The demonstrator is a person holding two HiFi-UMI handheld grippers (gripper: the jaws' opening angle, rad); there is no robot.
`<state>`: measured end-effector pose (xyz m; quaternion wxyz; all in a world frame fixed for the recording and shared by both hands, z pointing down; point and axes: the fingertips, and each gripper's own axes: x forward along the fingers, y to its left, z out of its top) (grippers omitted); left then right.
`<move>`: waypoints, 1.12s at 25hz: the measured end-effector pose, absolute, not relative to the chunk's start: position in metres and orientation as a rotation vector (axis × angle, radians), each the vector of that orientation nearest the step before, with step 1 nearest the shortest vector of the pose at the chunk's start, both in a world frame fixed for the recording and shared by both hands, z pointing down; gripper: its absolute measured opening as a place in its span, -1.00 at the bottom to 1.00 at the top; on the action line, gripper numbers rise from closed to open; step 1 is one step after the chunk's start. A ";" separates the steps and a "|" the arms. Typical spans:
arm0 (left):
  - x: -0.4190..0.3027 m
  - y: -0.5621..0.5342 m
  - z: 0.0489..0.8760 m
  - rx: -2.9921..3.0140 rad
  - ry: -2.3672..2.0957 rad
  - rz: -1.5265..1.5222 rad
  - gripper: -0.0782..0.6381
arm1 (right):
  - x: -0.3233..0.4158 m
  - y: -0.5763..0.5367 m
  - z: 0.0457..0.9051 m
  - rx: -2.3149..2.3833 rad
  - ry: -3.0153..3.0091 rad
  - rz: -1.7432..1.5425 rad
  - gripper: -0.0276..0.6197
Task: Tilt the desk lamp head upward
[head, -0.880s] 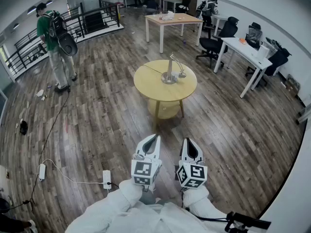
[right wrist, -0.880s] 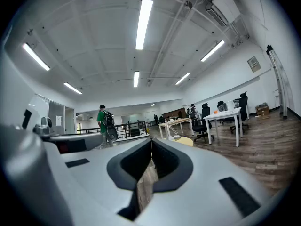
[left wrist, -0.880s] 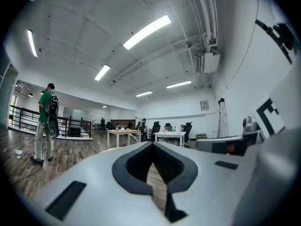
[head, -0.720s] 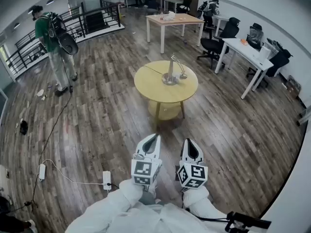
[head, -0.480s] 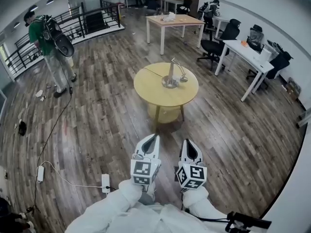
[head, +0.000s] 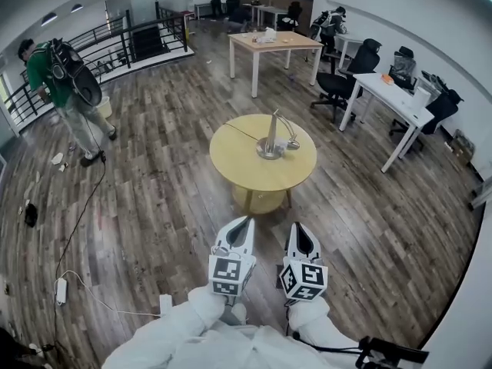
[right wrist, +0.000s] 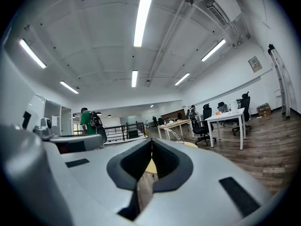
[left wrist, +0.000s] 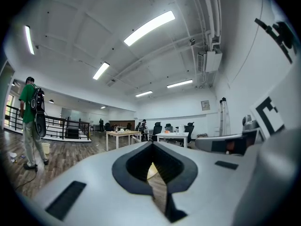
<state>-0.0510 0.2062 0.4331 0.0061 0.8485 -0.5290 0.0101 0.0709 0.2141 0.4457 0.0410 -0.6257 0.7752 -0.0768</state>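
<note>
Observation: the wearer is closing in on the round worktop [head: 234, 164]. Compared with the earlier head-view frames it is sitting lower and slightly larger in the picture, so the walk-up is under way. The person in green [head: 58, 71] is drifting toward the left edge of that view at the same time, well apart from the worktop.

The desk lamp [head: 270, 135] is standing near the middle of the worktop, base down, its arm rising and folding over. Its lamp head [head: 292, 143] is hanging low on the right side, close above the surface. It looks untouched, the head not yet raised.

The left gripper [head: 244, 221] and right gripper [head: 298, 226] are riding side by side in front of the wearer, pointing level toward the worktop and well short of it. In both gripper views the fingers [left wrist: 89, 178] are pressing together at the tips with nothing between them. Only a sliver of yellow worktop is showing through the gap behind the pads.

Judgement: this is approach only, and the task proper is not begun. One gripper will probably need to spread its fingers once the lamp head is coming within reach.
</note>
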 end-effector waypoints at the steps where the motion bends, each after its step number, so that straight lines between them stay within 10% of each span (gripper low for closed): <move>1: -0.053 0.197 0.432 2.654 -1.651 0.032 -0.79 | 0.069 0.204 0.445 -1.919 2.366 -0.233 -0.87; 28: -0.064 0.024 0.465 2.649 -1.554 0.112 -0.79 | 0.084 0.037 0.472 -2.003 2.301 -0.287 -0.87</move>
